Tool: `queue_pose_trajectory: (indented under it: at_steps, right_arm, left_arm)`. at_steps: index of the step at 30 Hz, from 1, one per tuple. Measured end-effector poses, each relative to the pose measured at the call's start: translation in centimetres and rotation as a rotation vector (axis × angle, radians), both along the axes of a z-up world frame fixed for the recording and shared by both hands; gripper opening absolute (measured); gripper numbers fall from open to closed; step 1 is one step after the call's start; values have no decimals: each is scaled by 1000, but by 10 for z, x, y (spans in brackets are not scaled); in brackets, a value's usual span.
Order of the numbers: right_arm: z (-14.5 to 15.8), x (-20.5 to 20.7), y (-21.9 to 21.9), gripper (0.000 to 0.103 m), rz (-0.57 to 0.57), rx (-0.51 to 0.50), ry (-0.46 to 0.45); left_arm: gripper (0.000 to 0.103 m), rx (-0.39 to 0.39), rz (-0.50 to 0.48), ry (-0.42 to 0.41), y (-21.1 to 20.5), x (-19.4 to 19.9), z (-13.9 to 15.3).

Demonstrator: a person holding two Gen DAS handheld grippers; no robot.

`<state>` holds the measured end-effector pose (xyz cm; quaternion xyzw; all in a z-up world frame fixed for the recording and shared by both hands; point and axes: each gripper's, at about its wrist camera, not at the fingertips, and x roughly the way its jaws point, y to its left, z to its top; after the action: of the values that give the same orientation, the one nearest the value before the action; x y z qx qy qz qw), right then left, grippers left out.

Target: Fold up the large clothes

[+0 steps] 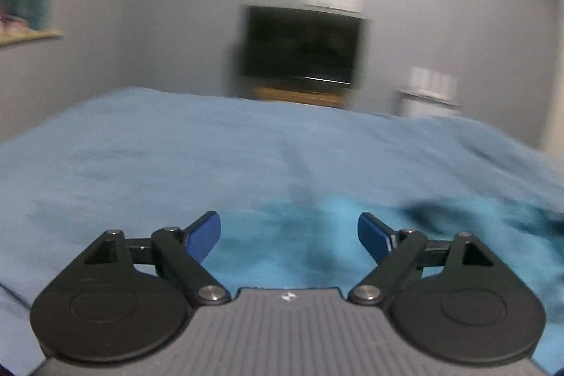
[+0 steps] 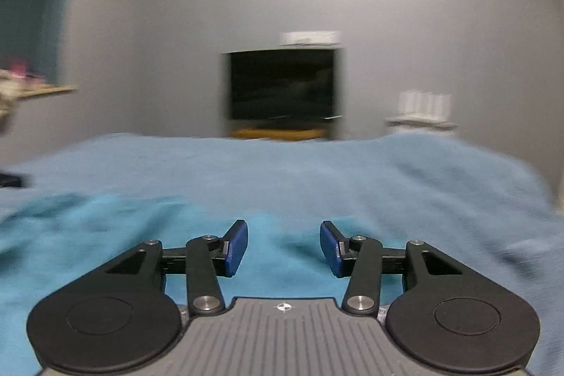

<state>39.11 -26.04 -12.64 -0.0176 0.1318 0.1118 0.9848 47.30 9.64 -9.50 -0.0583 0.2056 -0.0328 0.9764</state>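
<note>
Hovering in the left wrist view, left gripper (image 1: 289, 236) with blue pads spread wide and nothing between them, turquoise garment (image 1: 317, 256) lying rumpled just below on the near part of the blue bedspread (image 1: 176, 147), dark screen (image 1: 303, 48) far behind. Hanging likewise in the right wrist view, right gripper (image 2: 283, 247) with jaws apart and empty, garment (image 2: 105, 235) spreading near and to the left. Seeming to be sitting between folds, so likely needing fresh edges chosen and both tongs lowered onto them.

**Grey room, bed in blue**

A bed (image 1: 176, 157) under a pale blue cover fills the foreground. Behind it stands a plain grey wall (image 1: 158, 6) with a dark television (image 1: 303, 46) on a wooden stand (image 2: 278, 132). A white shelf (image 2: 421, 122) sits at right; all is blurred.
</note>
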Motion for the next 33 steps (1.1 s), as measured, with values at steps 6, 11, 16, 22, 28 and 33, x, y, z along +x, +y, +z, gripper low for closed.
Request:
queue_pose_trajectory:
  at_steps: [6,11,16,22,28,33]
  right_arm:
    - [-22,-6,46,47,162,-81,146]
    - [-44,-14,60,44,112,-209,271]
    - [-24,-59,30,51,34,-71,254]
    - [-35,-126,-4,54,-55,112,350]
    - [-62,-152,-35,57,-168,304,441]
    - [-76,-150,-49,58,-354,314,407]
  left_arm:
    - [84,130,-306,225,-94,6,-48]
    - [84,322,-278,242,-116,-7,-69]
    - [85,205,-237,242,-85,-59,-49]
    - [85,191,-219,235,-79,-122,-38]
    - [86,302,-184,237,-83,-158,-49]
    - [94,273,-114,306,-67,-155,-63]
